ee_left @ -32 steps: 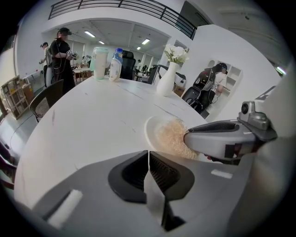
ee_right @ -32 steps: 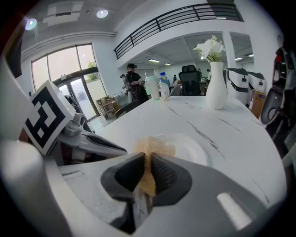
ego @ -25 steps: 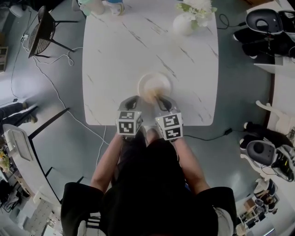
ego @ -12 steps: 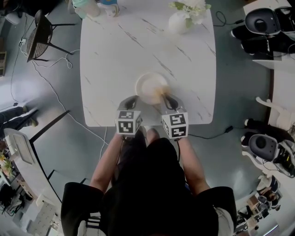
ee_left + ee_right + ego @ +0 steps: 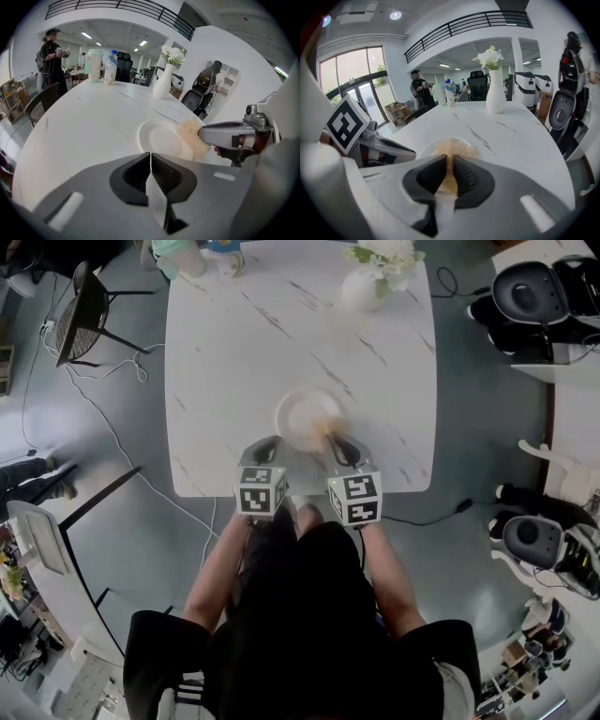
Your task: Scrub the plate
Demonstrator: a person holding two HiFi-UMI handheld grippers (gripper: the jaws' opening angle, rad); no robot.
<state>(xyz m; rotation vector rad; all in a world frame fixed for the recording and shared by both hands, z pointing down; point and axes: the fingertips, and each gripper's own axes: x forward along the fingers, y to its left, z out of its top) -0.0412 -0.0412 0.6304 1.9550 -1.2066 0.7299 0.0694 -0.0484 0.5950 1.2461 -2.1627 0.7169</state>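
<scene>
A round white plate (image 5: 296, 412) lies near the front edge of the marble table (image 5: 234, 352). My left gripper (image 5: 272, 441) sits at the plate's near-left rim with its jaws closed on that rim; in the left gripper view the plate (image 5: 159, 140) runs down behind the closed tips (image 5: 150, 157). My right gripper (image 5: 335, 441) is shut on a tan fibrous scrub sponge (image 5: 325, 427), which rests on the plate's right side. The right gripper view shows the sponge (image 5: 452, 149) between the jaws (image 5: 451, 161) and over the plate (image 5: 425, 150). From the left, the sponge (image 5: 192, 136) covers the plate's right rim.
A white vase with flowers (image 5: 366, 285) stands at the far right of the table, and bottles (image 5: 202, 253) at the far left corner. A black chair (image 5: 84, 306) and a cable are on the floor to the left. People stand in the background (image 5: 49, 51).
My right gripper has slid the sponge rightwards across the plate, from its near middle to its right side. The left gripper has stayed put at the rim.
</scene>
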